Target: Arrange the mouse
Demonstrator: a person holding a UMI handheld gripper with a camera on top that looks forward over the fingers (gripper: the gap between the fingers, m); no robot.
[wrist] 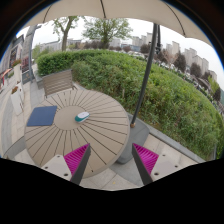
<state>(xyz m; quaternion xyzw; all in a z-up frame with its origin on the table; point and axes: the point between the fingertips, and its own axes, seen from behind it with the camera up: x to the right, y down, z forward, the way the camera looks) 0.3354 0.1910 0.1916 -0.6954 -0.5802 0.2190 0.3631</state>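
Gripper (112, 158) held level above the round table (75, 135), fingers spread apart, mouse (82, 116) well ahead

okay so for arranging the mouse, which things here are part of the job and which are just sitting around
Part of the job:
mouse, on the round wooden table
mouse pad, dark blue, lying apart from the mouse
hand-held gripper, fingers open, holding nothing

Just sitting around:
umbrella pole
wooden chair
hedge
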